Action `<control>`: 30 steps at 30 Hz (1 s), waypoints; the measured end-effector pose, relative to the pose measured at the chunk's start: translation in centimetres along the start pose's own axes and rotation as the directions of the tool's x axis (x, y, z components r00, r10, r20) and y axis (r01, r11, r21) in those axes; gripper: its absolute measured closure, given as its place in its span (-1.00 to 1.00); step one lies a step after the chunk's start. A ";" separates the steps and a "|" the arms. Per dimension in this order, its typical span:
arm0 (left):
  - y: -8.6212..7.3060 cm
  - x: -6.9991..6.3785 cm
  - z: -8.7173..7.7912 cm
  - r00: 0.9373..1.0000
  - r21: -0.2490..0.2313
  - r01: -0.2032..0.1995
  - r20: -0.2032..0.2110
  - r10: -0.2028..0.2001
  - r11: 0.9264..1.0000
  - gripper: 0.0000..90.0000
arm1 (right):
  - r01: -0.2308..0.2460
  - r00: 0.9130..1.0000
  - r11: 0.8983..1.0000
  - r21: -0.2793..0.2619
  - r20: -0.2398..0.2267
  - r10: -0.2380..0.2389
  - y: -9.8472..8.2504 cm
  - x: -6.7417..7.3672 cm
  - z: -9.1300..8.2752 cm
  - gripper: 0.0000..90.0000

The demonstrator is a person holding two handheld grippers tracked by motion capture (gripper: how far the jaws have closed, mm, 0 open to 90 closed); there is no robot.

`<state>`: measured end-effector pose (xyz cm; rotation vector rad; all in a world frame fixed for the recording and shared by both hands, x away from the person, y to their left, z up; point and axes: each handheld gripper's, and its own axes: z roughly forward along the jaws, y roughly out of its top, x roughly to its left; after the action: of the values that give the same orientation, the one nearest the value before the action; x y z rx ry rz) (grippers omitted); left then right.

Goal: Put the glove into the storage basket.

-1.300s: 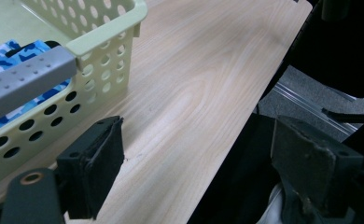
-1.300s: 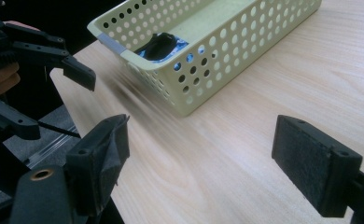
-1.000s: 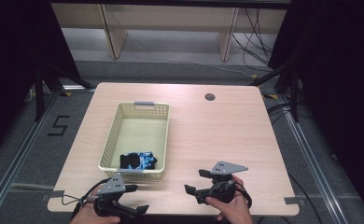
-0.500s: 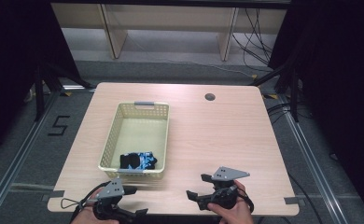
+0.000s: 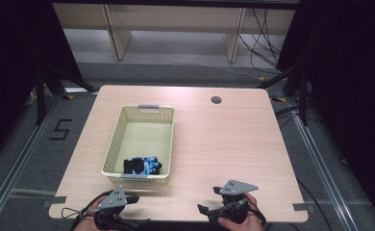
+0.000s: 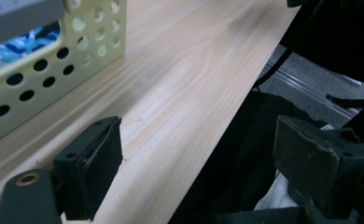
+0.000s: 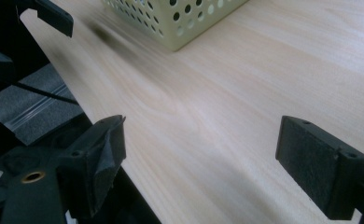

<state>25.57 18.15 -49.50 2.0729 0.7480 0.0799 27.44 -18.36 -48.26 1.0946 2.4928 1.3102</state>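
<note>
Both grippers have drawn back to the table edge [image 5: 185, 211], fingers wide apart, empty.

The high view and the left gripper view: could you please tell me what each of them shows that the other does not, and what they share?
The high view alone gives the whole table, the round hole near its far edge, the full basket with its grey handle, and both hands holding the left gripper and right gripper at the near edge. The left gripper view alone gives that gripper's two pads, standing wide apart with nothing between them. Both share the perforated basket wall, the black and blue cloth inside it, and the wood tabletop.
</note>
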 end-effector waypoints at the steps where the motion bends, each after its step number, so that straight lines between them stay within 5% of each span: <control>1: -0.1 0.2 -0.1 0.999 0.018 -0.041 -0.006 0.041 0.999 -0.66 | -0.029 1.000 1.000 0.004 0.009 0.029 -0.1 0.3 -0.1 -0.62; 5: -0.4 -0.2 0.2 1.000 0.012 0.000 -0.003 0.000 1.000 -0.66 | 0.019 1.000 1.000 0.015 0.016 -0.019 -0.6 0.2 -0.2 -0.62; 8: -0.6 -0.3 0.3 0.999 0.037 -0.034 -0.018 0.035 0.999 -0.66 | 0.023 1.000 1.000 0.018 -0.012 -0.023 -0.8 0.3 -0.2 -0.62; 13: -0.7 -0.7 0.6 0.999 0.030 -0.044 -0.003 0.044 0.999 -0.66 | 0.043 0.999 0.999 0.027 0.025 -0.044 -1.4 0.8 -0.2 -0.62; 19: -0.6 -0.6 0.5 0.998 0.047 -0.059 -0.014 0.060 0.997 -0.66 | 0.045 0.999 0.998 0.033 0.015 -0.046 -1.7 0.8 -0.2 -0.62; 20: -0.7 -0.8 0.6 1.000 0.032 -0.024 -0.010 0.025 0.999 -0.66 | 0.052 0.999 0.998 0.031 -0.004 -0.052 -1.7 0.7 -0.1 -0.62; 21: -0.6 -0.6 0.5 0.998 0.040 -0.056 -0.010 0.056 0.998 -0.66 | 0.058 0.998 0.997 0.046 -0.013 -0.057 -1.7 0.7 -0.1 -0.62; 22: -0.7 -0.8 0.6 0.999 0.038 -0.029 -0.014 0.030 0.999 -0.66 | 0.057 0.998 0.997 0.046 -0.015 -0.057 -1.7 0.7 -0.1 -0.62; 26: -0.7 -0.8 0.6 0.999 0.039 -0.031 -0.014 0.031 0.999 -0.66 | 0.050 0.999 0.998 0.039 0.017 -0.051 -1.7 0.8 -0.2 -0.62; 30: -0.7 -0.7 0.7 0.999 0.047 -0.038 -0.022 0.039 0.998 -0.65 | 0.054 0.998 0.997 0.047 -0.018 -0.053 -1.6 0.7 -0.1 -0.62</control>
<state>24.92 17.58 -50.25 2.1340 0.7296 0.1090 26.01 -18.60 -49.27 1.0225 2.5590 1.2577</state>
